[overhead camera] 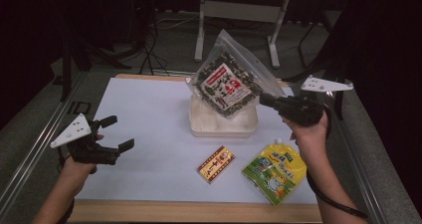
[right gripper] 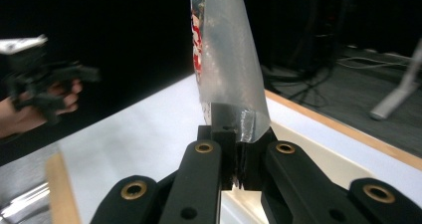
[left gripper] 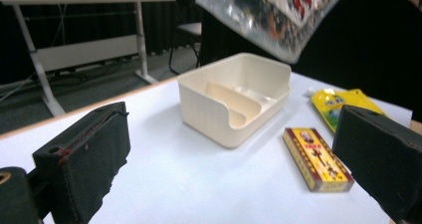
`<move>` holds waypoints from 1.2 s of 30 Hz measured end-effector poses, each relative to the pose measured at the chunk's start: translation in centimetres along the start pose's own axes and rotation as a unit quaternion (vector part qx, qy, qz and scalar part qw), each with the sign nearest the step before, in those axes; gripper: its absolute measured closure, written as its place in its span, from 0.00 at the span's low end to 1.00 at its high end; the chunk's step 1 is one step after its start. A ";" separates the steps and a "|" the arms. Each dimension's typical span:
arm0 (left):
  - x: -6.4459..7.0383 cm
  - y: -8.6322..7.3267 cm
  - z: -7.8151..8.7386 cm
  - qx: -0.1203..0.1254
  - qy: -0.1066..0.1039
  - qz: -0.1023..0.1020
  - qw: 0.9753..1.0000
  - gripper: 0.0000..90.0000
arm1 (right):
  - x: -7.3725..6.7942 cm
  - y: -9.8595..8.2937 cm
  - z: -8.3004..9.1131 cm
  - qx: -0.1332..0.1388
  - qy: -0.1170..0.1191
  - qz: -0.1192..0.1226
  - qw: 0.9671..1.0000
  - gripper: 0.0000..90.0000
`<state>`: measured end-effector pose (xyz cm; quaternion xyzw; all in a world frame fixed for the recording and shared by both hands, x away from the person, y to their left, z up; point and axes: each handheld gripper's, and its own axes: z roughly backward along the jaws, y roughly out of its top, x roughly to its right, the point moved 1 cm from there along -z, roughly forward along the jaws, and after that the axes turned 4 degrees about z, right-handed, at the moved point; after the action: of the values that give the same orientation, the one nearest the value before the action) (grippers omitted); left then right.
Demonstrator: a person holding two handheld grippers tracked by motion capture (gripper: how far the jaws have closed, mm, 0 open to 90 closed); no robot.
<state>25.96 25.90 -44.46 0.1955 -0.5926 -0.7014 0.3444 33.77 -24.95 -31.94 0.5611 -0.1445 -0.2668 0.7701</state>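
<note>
A clear bag of dark snacks with a red and white label (overhead camera: 226, 82) hangs tilted in the air over the cream bin (overhead camera: 199, 120). My right gripper (overhead camera: 263, 100) is shut on the bag's lower right corner; in the right gripper view the jaws pinch the clear plastic edge (right gripper: 239, 119). The bag's bottom (left gripper: 278, 20) hovers above the bin (left gripper: 219, 119), which has a divider inside. My left gripper (overhead camera: 118, 132) stands open above the table's left side, nothing between its pads (left gripper: 89, 154).
A small red and yellow box (overhead camera: 216, 164) lies in front of the bin, and a yellow and green pouch (overhead camera: 274, 170) lies to its right near the front edge. The box (left gripper: 316, 157) and pouch (left gripper: 338, 104) lie beyond the left gripper. Table legs stand behind.
</note>
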 end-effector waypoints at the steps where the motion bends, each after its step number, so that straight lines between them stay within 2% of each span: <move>1: 0.2 -0.3 -0.1 -0.003 0.009 -0.002 1.000 0.02 | 0.3 0.0 0.2 0.000 -0.005 -0.002 1.000 0.98; 4: 0.7 -1.1 -0.3 -0.004 0.022 -0.002 1.000 0.02 | 1.4 0.1 1.2 -0.001 -0.027 -0.006 1.000 0.98; 8: 1.4 -2.4 -0.5 0.004 0.032 0.008 0.999 0.02 | 2.4 -0.2 2.0 -0.005 -0.046 -0.012 0.999 0.98; 11: 1.9 -3.6 -0.7 0.005 0.036 0.021 0.999 0.02 | 3.3 -0.5 2.4 -0.012 -0.060 -0.017 0.998 0.98; 15: 2.5 -4.8 -1.3 -0.010 0.031 0.028 0.999 0.02 | 4.1 -1.0 2.5 -0.025 -0.078 -0.021 0.996 0.98; 23: 2.6 -5.7 -1.6 -0.020 0.032 0.033 0.999 0.02 | 5.5 -2.4 1.3 -0.044 -0.088 -0.041 0.994 0.98; 32: 2.3 -6.0 -1.6 -0.024 0.036 0.039 0.998 0.02 | 5.7 -3.7 0.1 -0.061 -0.094 -0.057 0.992 0.98; 34: 2.3 -6.0 -1.6 -0.022 0.039 0.040 0.998 0.02 | 5.8 -3.9 -0.5 -0.070 -0.102 -0.066 0.990 0.98; 36: 2.3 -6.0 -1.5 -0.021 0.041 0.038 0.998 0.02 | 5.8 -3.9 -0.9 -0.077 -0.110 -0.063 0.989 0.98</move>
<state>23.91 23.58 -50.33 0.1939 -0.5705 -0.6913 0.3987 37.98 -28.48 -36.33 0.4758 -0.1716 -0.3854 0.7718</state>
